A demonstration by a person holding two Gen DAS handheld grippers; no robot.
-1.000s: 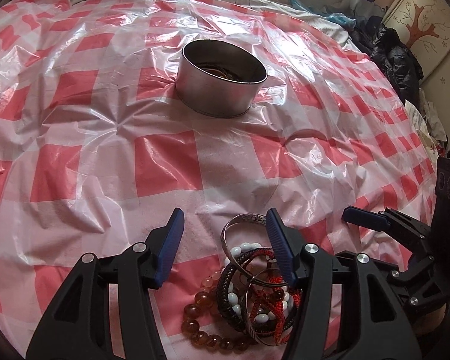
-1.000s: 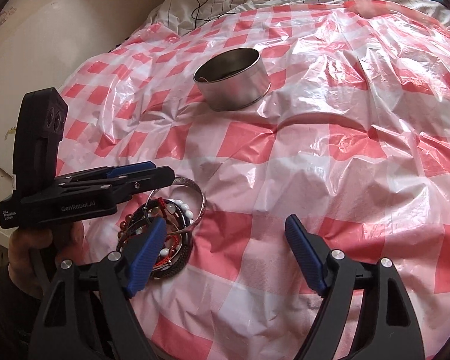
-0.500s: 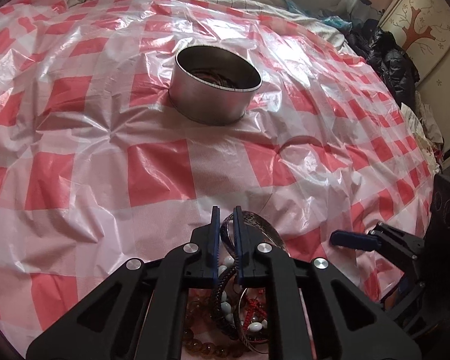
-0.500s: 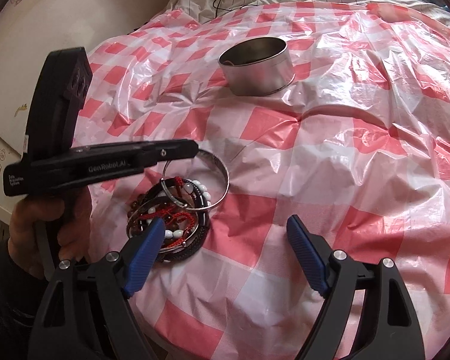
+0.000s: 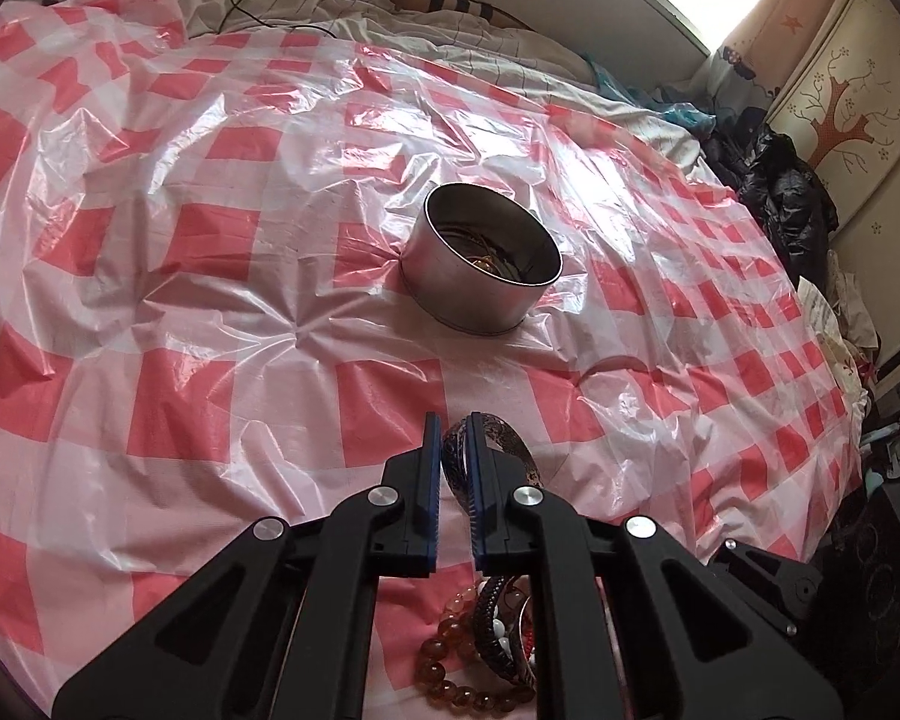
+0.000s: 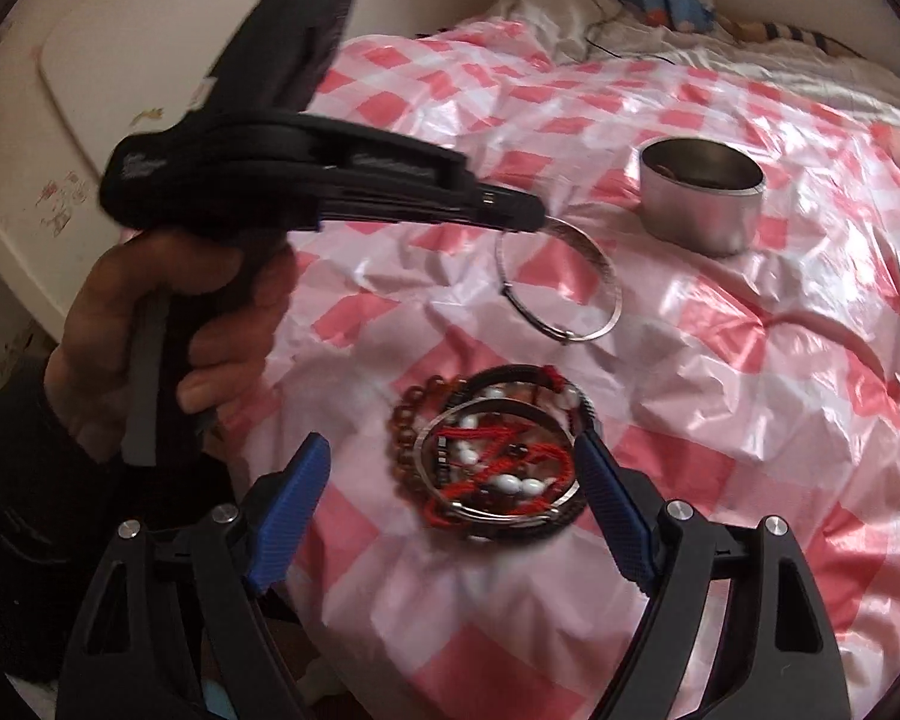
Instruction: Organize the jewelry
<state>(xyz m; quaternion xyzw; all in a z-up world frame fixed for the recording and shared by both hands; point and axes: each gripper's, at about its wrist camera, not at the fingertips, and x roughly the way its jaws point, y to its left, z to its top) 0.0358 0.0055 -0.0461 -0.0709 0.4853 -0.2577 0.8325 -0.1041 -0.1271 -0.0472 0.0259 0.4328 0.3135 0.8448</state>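
Note:
My left gripper (image 5: 453,429) is shut on a silver bangle (image 5: 510,450) and holds it in the air above the bedcover; the right wrist view shows that gripper (image 6: 534,217) with the bangle (image 6: 561,282) hanging from its tip. A pile of bracelets (image 6: 492,456) lies on the cover: amber beads, white beads, red cord, a dark band and a silver ring. It also shows under the left gripper (image 5: 486,648). My right gripper (image 6: 456,492) is open, its fingers either side of the pile. A round metal tin (image 5: 480,258) with jewelry inside stands further away (image 6: 699,201).
A crinkled red-and-white checked plastic sheet (image 5: 210,300) covers the bed. Dark clothes (image 5: 786,198) lie past the right edge, a cabinet (image 5: 852,90) behind them. A black cable (image 5: 252,12) and bedding lie at the head end. A white board (image 6: 120,102) stands at the left.
My left gripper shut on the silver bangle and lifted it off the pile toward the tin. My right gripper moved in over the pile and stayed open.

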